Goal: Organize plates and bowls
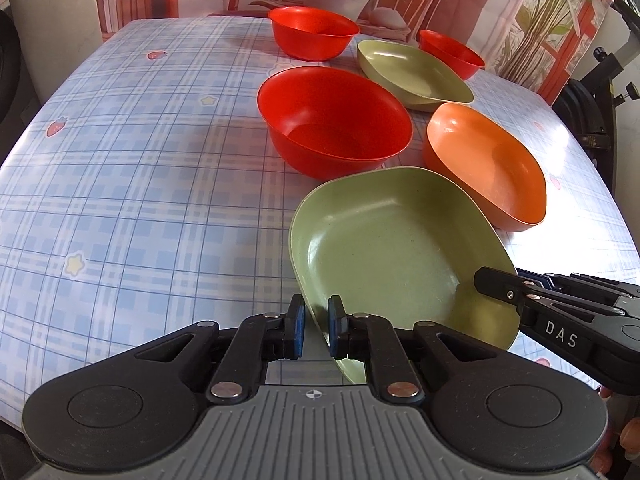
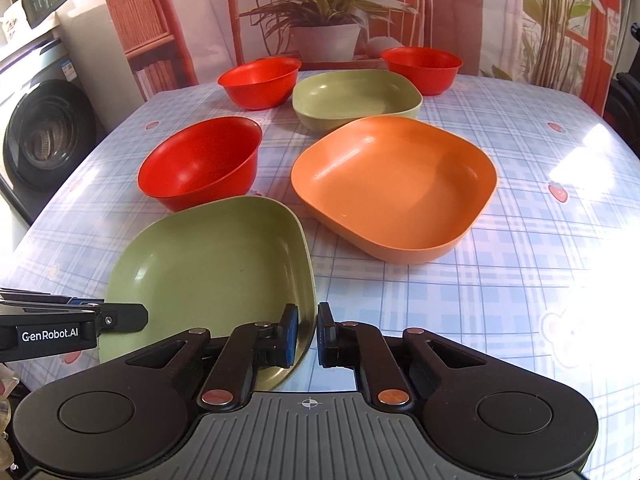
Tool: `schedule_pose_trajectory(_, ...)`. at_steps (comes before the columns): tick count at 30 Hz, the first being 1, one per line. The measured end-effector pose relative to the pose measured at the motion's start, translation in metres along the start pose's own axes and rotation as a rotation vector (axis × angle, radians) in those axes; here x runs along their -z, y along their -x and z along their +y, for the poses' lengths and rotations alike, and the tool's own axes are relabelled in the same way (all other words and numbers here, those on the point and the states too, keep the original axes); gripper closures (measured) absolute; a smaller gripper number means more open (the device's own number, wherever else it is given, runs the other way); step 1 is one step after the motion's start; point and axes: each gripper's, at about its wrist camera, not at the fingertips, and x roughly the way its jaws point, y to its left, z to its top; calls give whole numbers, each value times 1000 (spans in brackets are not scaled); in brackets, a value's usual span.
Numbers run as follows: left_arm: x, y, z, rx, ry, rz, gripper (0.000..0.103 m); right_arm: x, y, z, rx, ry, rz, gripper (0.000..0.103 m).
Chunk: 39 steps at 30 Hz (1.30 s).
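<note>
The counter [image 2: 520,280], under a blue plaid cloth printed with strawberries and stars, carries six dishes. Largest is the orange plate [image 2: 394,186], square with rounded corners, resting flat near the middle. Beyond it, touching or nearly touching its far rim, lies the far green plate [image 2: 356,96]. The near green plate [image 2: 212,268] sits at the front edge, tilted, its right rim lifted toward the camera in the right wrist view.

The nearest red bowl [image 2: 204,162] stands just behind that near plate, left of the orange one. Two more red bowls stand at the back: the left red bowl [image 2: 258,82] and the right red bowl [image 2: 422,68], either side of the far green plate.

Both grippers reach in low and nearly level from the front edge. The right gripper [image 2: 308,336] straddles the near green plate's right rim, jaws narrowed with one pad inside the plate and one outside; whether they actually pinch the rim I cannot tell. The left gripper [image 1: 316,328] straddles the plate's left rim the same way, jaws close about it, contact equally uncertain.
</note>
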Motion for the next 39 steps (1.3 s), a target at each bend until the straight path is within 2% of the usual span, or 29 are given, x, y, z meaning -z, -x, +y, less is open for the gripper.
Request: schedule_pose_trajectory(39,6,20,0,-22,-22,-68,90,2,23,7,-3,21,-51,94)
